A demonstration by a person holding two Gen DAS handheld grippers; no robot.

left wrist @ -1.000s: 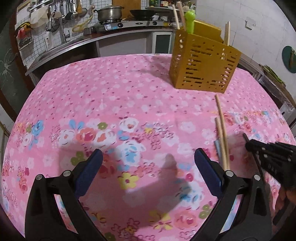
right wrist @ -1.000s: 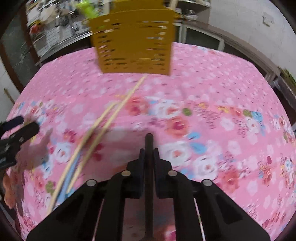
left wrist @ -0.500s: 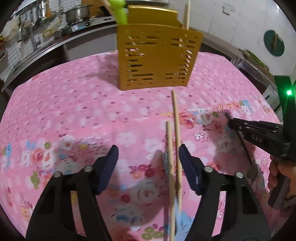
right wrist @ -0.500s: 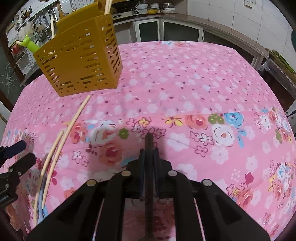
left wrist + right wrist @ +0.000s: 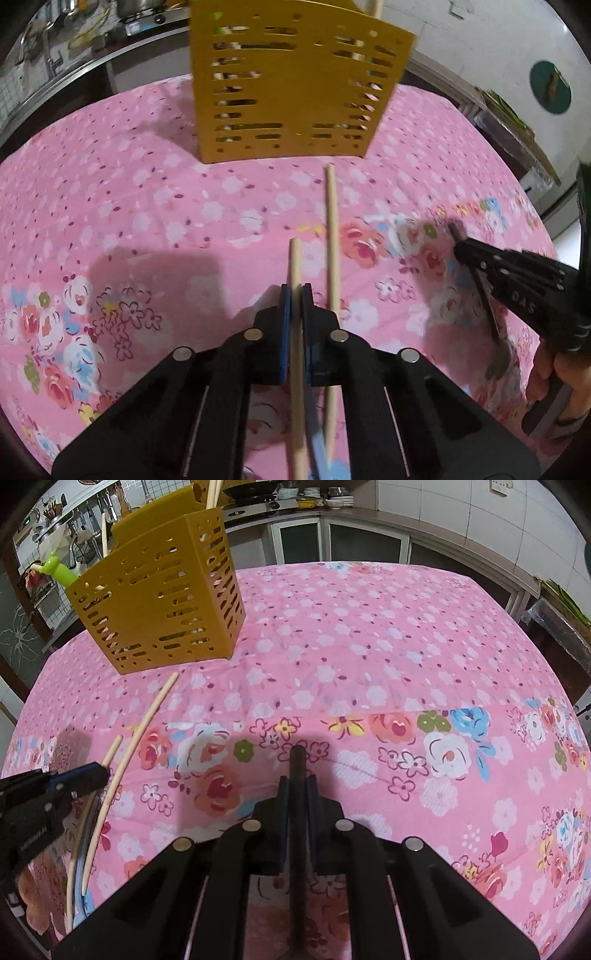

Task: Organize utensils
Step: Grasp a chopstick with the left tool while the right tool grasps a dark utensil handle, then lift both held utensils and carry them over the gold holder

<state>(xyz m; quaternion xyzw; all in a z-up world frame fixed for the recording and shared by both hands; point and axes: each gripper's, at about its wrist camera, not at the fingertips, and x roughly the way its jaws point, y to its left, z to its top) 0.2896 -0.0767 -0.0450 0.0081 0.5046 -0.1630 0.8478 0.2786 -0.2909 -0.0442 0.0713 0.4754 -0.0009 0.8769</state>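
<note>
My left gripper (image 5: 295, 291) is shut on a pale wooden chopstick (image 5: 295, 258) whose tip sticks out past the fingers. A second, longer chopstick (image 5: 332, 236) lies on the cloth just right of it, pointing at the yellow slotted utensil holder (image 5: 295, 85). My right gripper (image 5: 297, 786) is shut on a dark thin utensil (image 5: 297, 760), low over the cloth; it also shows at the right of the left wrist view (image 5: 458, 240). The holder (image 5: 159, 598) stands at the far left in the right wrist view, with chopsticks and a green handle in it. The left gripper (image 5: 92, 773) shows there beside both chopsticks.
The table wears a pink flowered cloth (image 5: 369, 664). A kitchen counter with a stove and pots (image 5: 266, 502) runs behind it. A hand (image 5: 554, 376) holds the right gripper at the right edge of the left wrist view.
My left gripper has moved right and forward to the chopsticks and closed on the shorter one. The right gripper has stayed shut on the dark utensil and turned slightly.
</note>
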